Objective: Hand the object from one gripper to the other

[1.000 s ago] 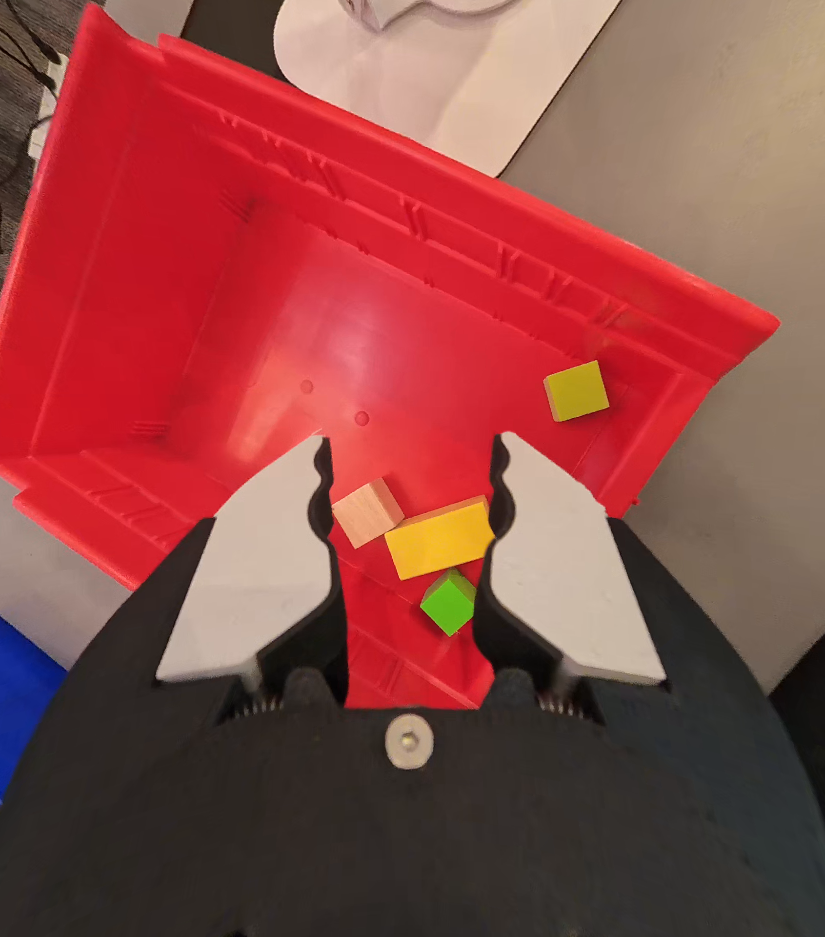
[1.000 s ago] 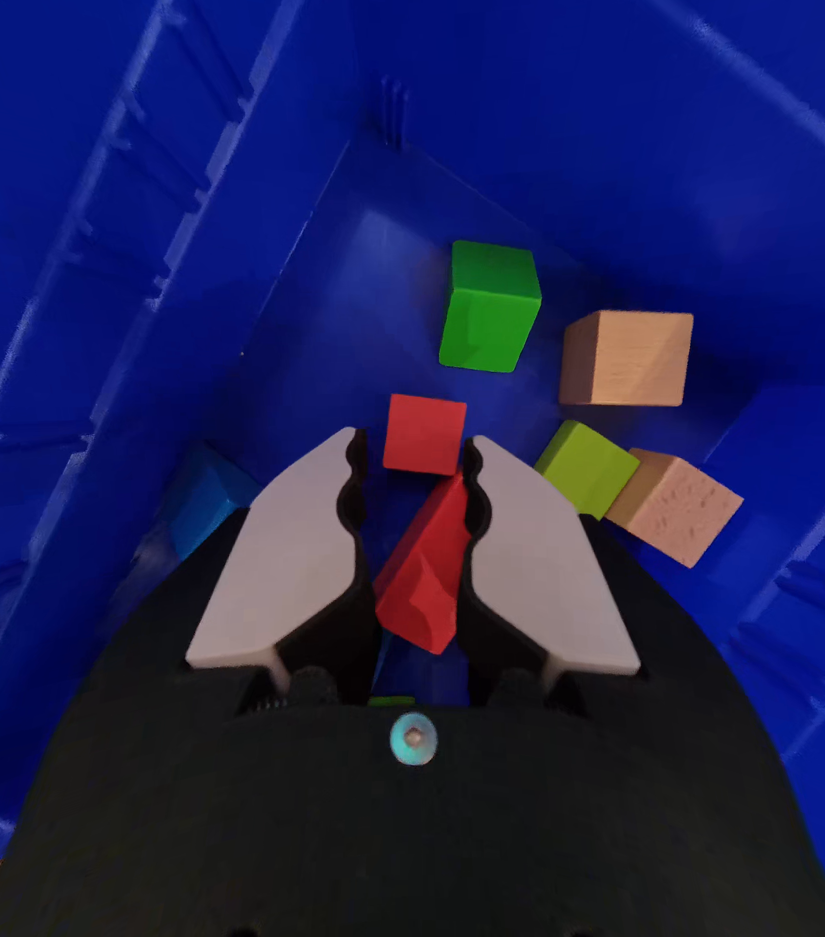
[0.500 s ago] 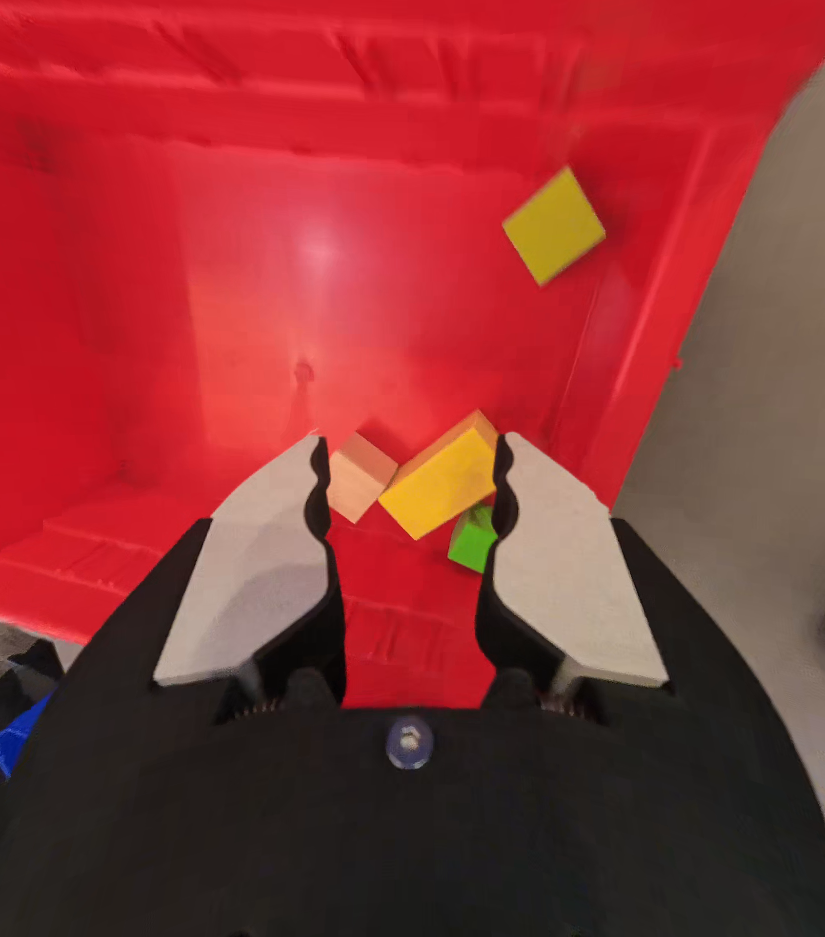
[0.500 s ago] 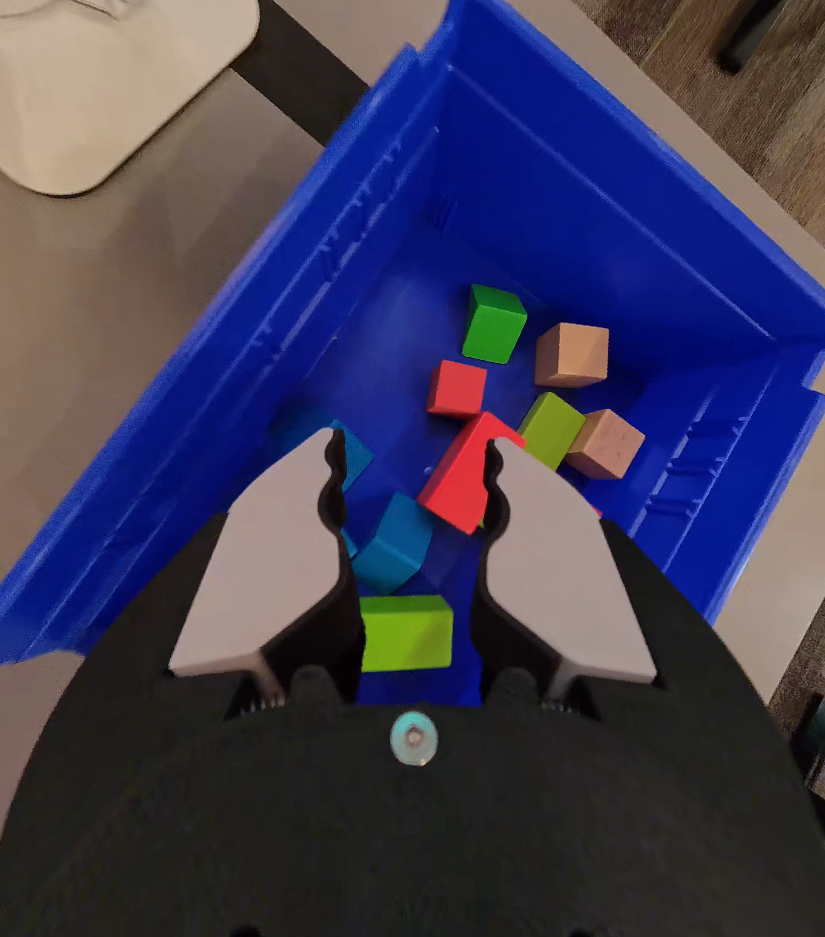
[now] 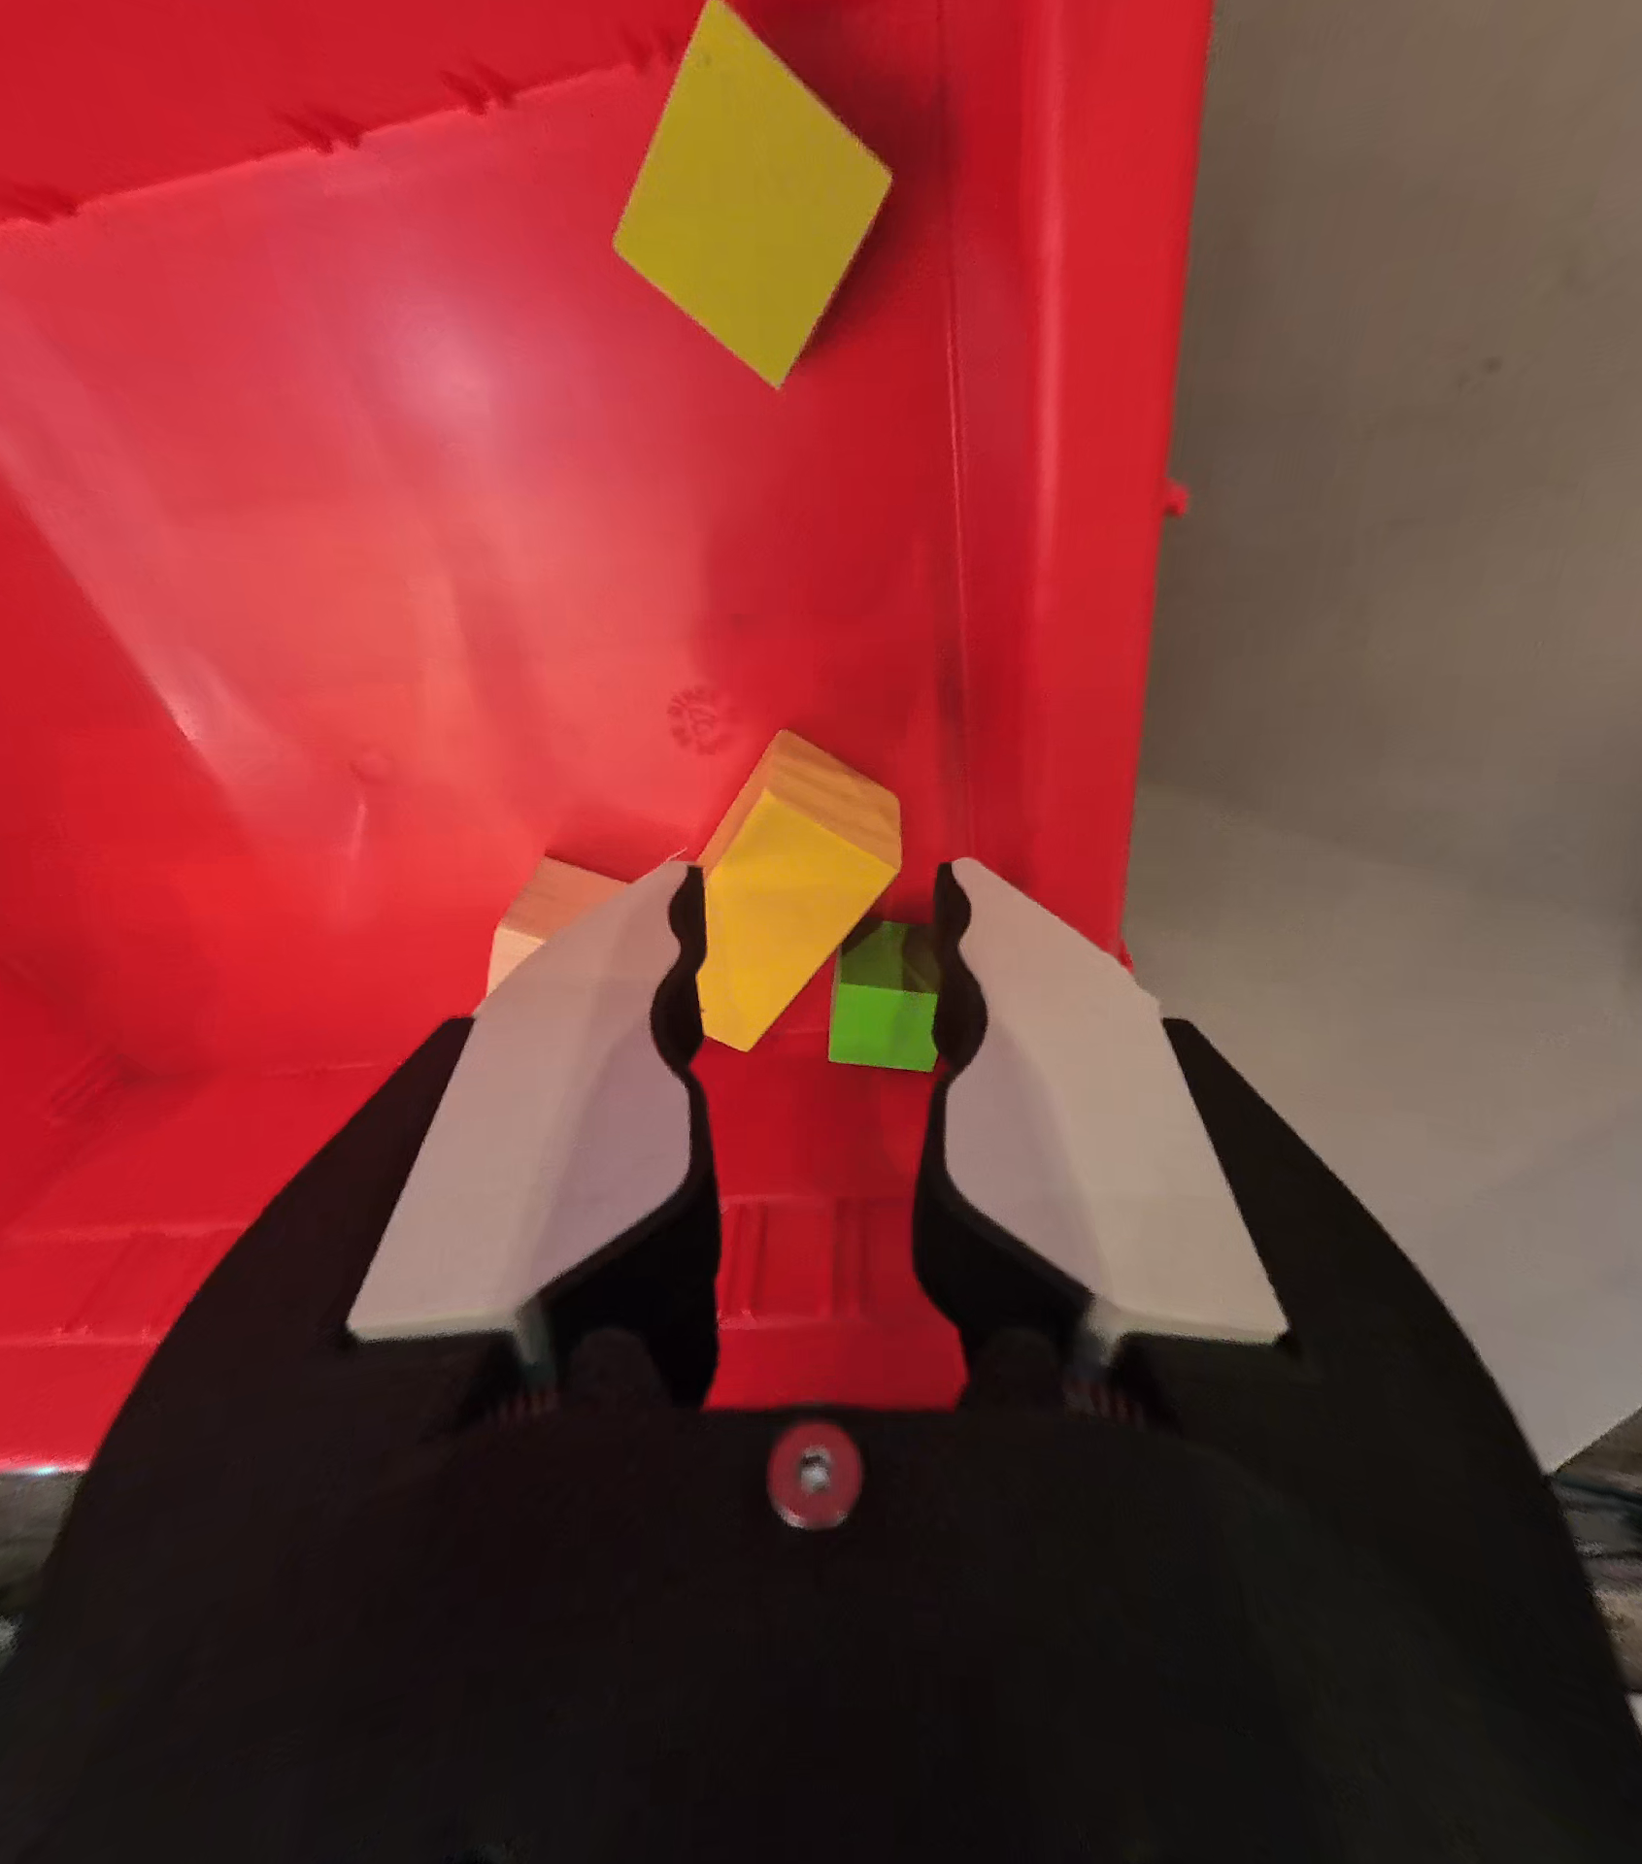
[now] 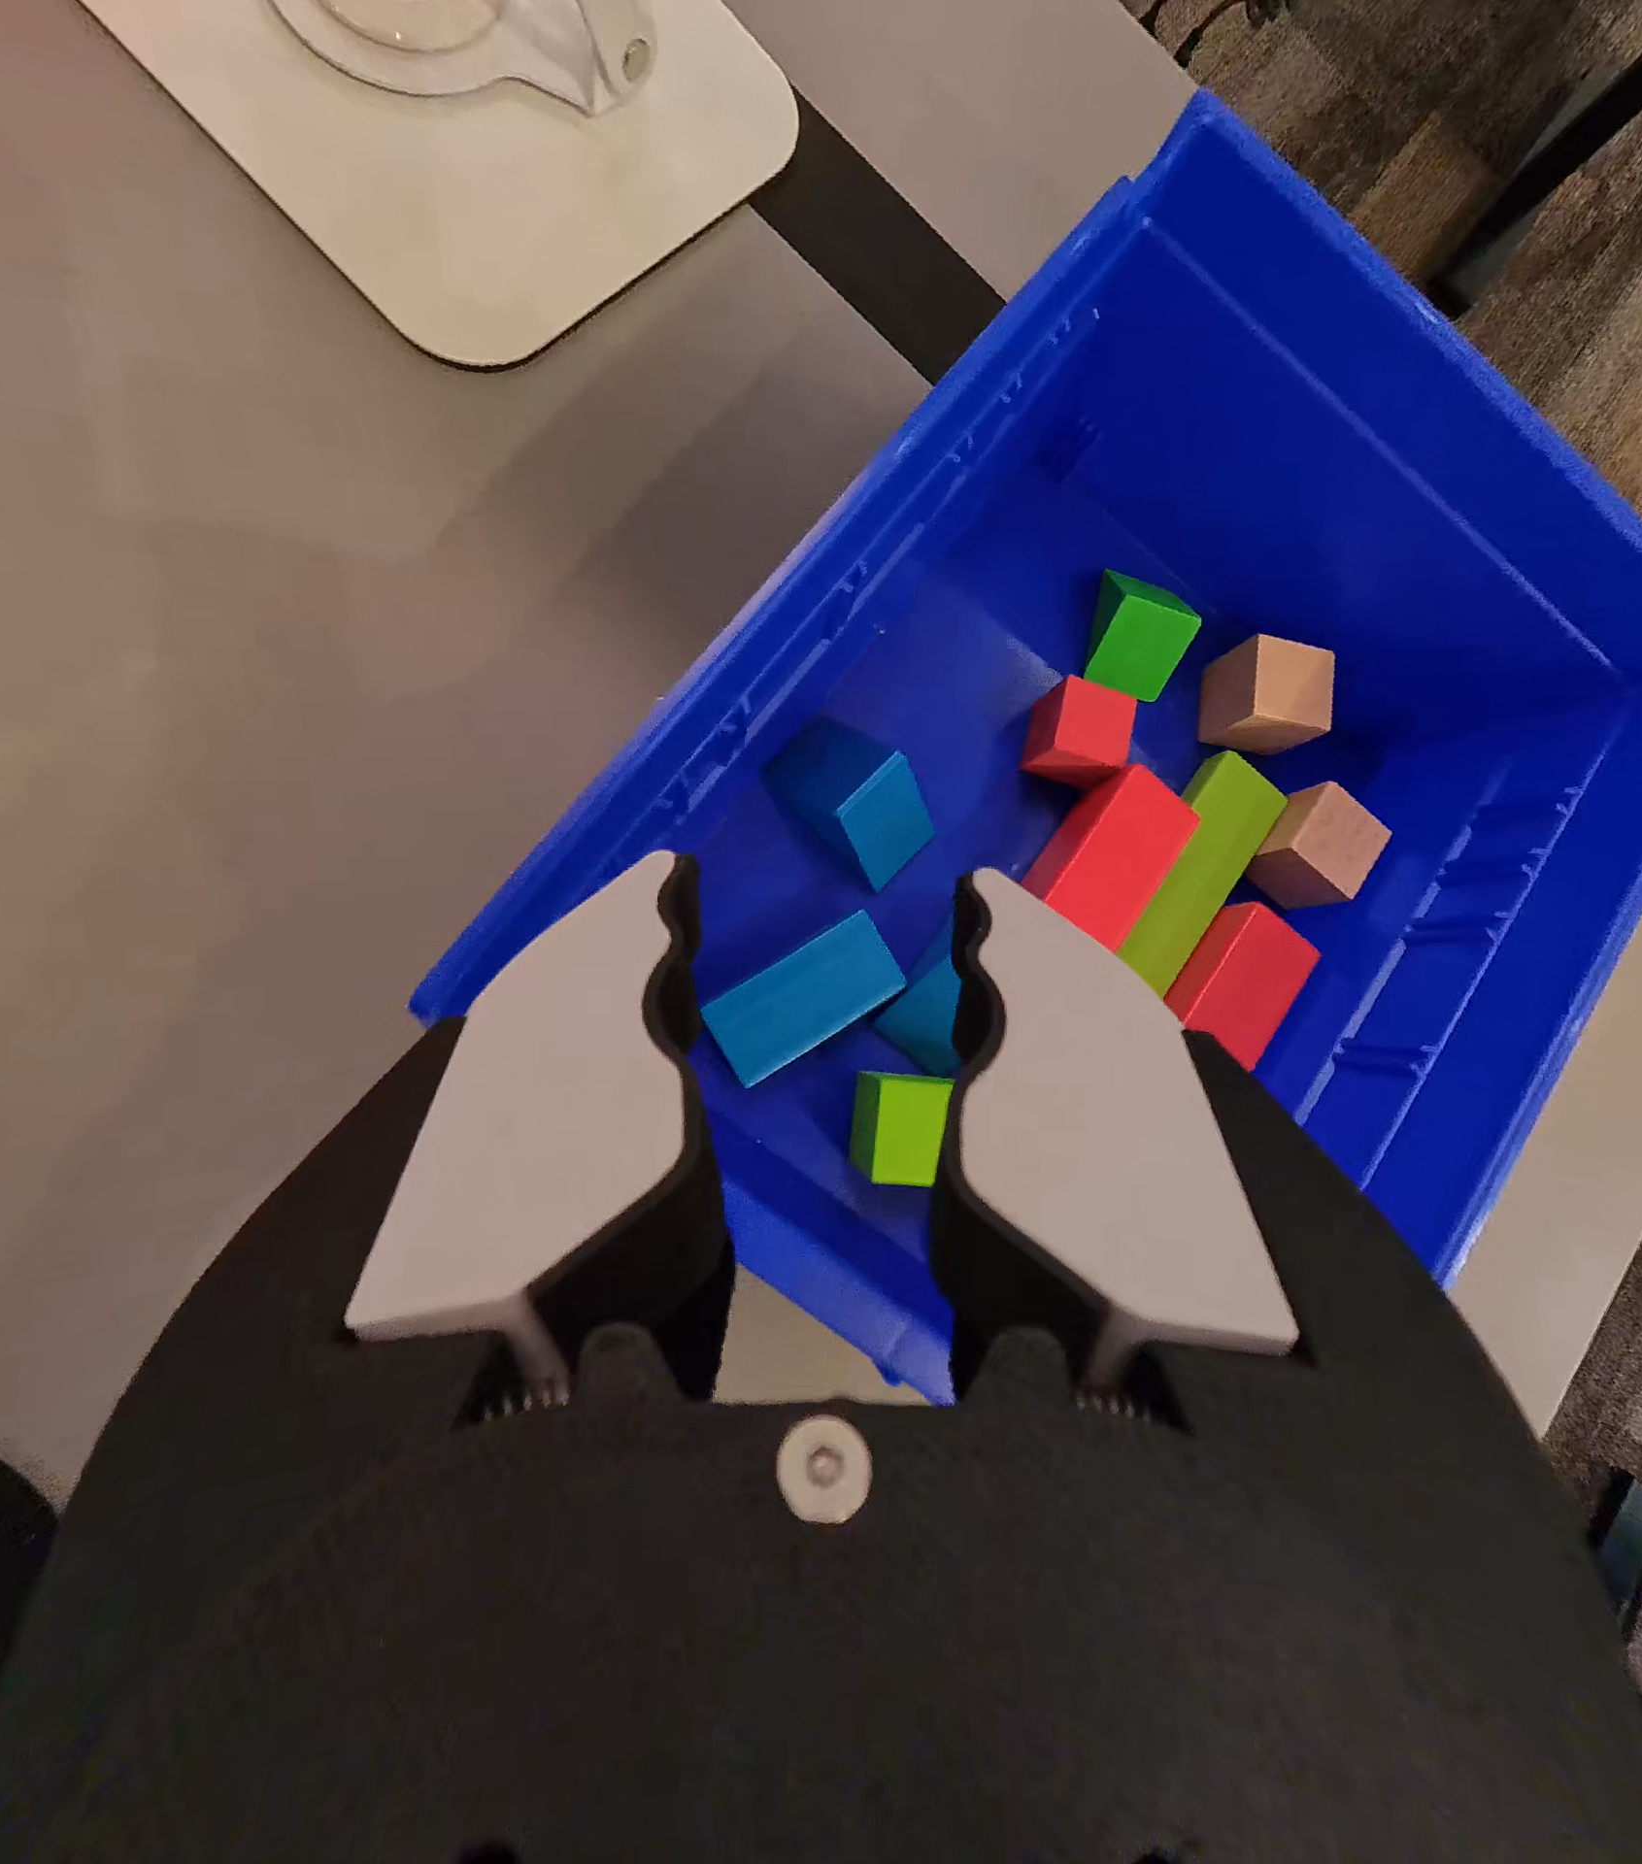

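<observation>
In the left wrist view my left gripper (image 5: 816, 888) is low inside the red bin (image 5: 292, 504), jaws open. A yellow block (image 5: 786, 928) lies tilted between the fingertips, right against the left pad, with a clear gap to the right pad. A green cube (image 5: 882, 1019) sits by the right fingertip and a plain wood block (image 5: 544, 913) is behind the left finger. In the right wrist view my right gripper (image 6: 822, 893) hangs open and empty above the blue bin (image 6: 1351, 424). A long red block (image 6: 1114, 852) lies on that bin's floor.
A yellow-green block (image 5: 751, 192) lies farther back in the red bin. The blue bin holds several blue, green, red and wood blocks. A white mat (image 6: 453, 171) with a clear jug sits on the grey table (image 6: 191, 656). The table edge and floor lie right of the blue bin. One gripper's finger ends stand about 55 cm off the other's. The green cube (image 5: 882, 1019) sits 5 cm or so from the ends of my left fingers.
My right gripper opened, left the red block in the blue bin and rose out of it. My left gripper went down into the red bin and its jaws narrowed around the yellow block.
</observation>
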`<action>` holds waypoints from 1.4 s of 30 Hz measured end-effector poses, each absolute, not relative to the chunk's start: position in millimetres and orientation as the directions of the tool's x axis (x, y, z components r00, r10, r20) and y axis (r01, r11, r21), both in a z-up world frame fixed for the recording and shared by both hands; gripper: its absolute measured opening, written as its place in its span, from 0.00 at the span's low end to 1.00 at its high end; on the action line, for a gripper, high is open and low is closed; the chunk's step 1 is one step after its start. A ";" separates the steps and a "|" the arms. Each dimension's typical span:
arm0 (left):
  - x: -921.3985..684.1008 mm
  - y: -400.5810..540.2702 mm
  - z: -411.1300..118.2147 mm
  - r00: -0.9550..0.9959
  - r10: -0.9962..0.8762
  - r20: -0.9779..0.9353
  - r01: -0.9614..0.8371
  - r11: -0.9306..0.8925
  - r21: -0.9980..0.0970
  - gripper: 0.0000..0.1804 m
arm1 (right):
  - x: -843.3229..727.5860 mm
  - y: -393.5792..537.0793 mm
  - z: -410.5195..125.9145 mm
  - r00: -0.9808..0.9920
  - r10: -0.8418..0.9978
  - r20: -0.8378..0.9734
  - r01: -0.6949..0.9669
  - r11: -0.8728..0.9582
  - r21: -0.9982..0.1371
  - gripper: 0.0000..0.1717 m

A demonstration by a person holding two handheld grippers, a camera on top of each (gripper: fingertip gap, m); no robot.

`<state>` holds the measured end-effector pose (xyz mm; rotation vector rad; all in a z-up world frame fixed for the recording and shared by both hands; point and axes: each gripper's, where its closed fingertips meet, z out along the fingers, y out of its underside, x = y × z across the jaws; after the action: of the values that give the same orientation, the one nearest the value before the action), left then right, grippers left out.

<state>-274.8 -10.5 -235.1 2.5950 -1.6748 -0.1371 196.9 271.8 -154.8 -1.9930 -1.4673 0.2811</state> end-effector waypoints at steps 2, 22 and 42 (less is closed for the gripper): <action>-281.0 -11.4 -240.4 0.392 -0.918 -0.062 -0.908 -0.397 0.137 0.22 | 197.7 266.1 -152.7 0.352 0.917 0.188 0.774 -0.173 -0.609 0.27; -281.1 13.7 -226.2 0.507 -0.847 -0.157 -0.858 -0.514 0.002 0.33 | 177.4 220.0 -130.4 0.287 0.937 0.197 0.744 -0.089 -0.662 0.25; -198.3 61.4 -128.1 0.698 -0.685 -0.209 -0.643 -0.471 -0.604 0.19 | 60.1 102.0 -68.7 -0.032 0.991 0.133 0.469 0.132 -0.873 0.29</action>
<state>-198.3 61.4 -128.1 3.4896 -1.5772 0.1261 60.1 102.0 -68.7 -1.4461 -1.6186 0.8320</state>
